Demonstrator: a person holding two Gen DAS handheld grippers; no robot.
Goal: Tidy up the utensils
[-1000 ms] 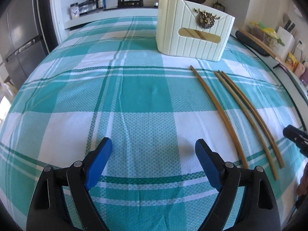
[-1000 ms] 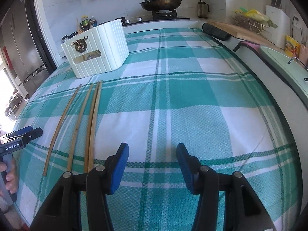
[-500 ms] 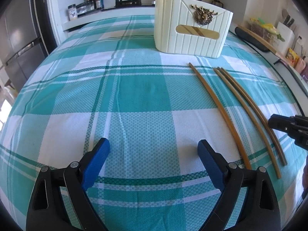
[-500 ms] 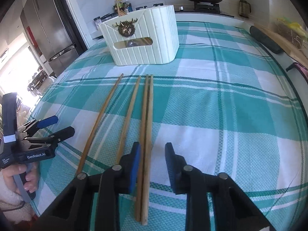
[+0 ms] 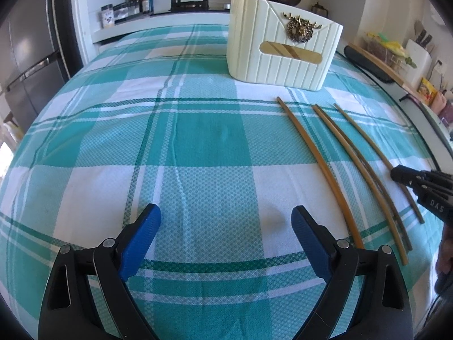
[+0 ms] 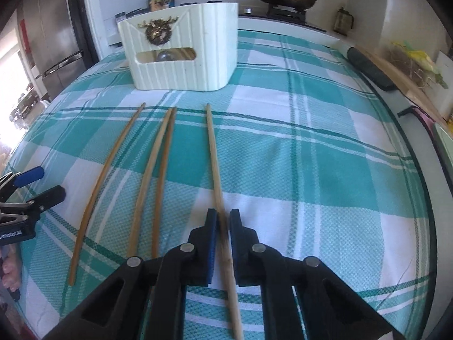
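On a teal-checked tablecloth (image 6: 325, 170), the right gripper (image 6: 223, 221) clamps one chopstick (image 6: 213, 153).
Left gripper (image 5: 226, 221) hovers spread; three chopsticks (image 6: 153, 164) lie before the cream caddy (image 6: 184, 48).

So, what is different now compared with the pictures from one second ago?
The right claw moved sideways over the chopsticks and its jaws have just been closing; they are now shut on the rightmost chopstick, which has shifted away from its neighbour. The left claw, open, the other chopsticks and the white holder stayed in place.
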